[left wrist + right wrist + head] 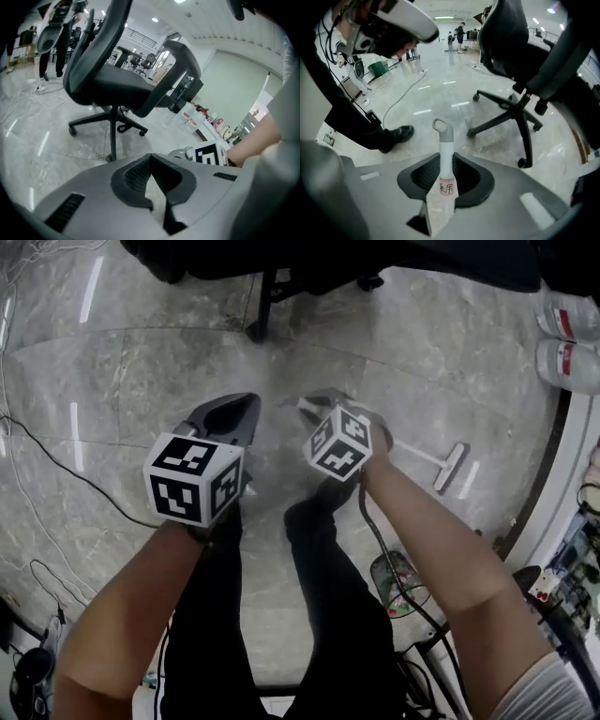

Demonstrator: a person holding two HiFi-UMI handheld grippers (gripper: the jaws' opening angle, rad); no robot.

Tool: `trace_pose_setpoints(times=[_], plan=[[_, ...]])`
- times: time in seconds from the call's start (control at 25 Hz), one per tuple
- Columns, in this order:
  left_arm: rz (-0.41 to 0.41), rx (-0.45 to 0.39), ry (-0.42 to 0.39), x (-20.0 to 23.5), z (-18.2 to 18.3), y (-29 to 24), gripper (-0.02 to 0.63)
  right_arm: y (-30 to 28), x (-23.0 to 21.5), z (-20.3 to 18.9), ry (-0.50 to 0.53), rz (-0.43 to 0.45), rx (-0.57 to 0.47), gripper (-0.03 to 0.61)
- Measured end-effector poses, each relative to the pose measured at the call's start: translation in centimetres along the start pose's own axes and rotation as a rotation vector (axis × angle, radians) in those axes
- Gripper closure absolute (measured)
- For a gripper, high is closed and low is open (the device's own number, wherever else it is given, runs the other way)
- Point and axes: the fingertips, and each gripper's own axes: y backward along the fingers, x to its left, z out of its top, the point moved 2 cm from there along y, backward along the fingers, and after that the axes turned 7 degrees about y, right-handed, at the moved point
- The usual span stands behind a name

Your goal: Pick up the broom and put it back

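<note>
The broom (pixel 448 467) is small, with a white shaft and a flat head that hangs to the right above the floor. Its grey looped handle end (pixel 441 129) sticks out past my right gripper (pixel 445 164), whose jaws are shut on the white shaft just above a label with printed characters. In the head view the right gripper (pixel 323 407) is at centre, under its marker cube. My left gripper (pixel 242 413) is beside it on the left. The left gripper (pixel 151 160) has its pads meeting at the tips and holds nothing.
A black office chair (pixel 123 79) stands just ahead, with its wheeled base (pixel 520 110) close to the broom end. Clear bottles (pixel 568 341) lie at the right by a white ledge. Cables (pixel 56 465) trail over the marble floor at left. The person's legs (pixel 323 549) are below the grippers.
</note>
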Motion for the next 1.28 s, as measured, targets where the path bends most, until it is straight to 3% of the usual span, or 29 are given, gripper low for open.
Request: trace_pose_setpoints(times=[0.16,0.36,0.68,1.0,1.28], plan=[[0.01,-0.053,-0.093,-4.2,8.6,6.4,0.607,12.4,-1.8,6.1,-0.011,-0.054,-0.107,0.494],[0.016,-0.155,-0.102,-10.4,18.5,15.5,0.609,27.7,-4.0,11.9,-0.058,-0.146,-0.215,0.493],[0.025,-0.273,-0.109,-16.3,28.6,28.7,0.609,44.7,-8.4,20.8,-0.251,-0.323,-0.353,0.492],[0.035,-0.343,-0.085,-17.6,33.3,39.5,0.608,51.4,-11.3,27.7,-0.508,-0.415,-0.365,0.489],[0.032,-0.429,-0.067,-18.9,35.9,45.0,0.609,51.9,-11.6,30.1,-0.571,-0.384,-0.298,0.488]])
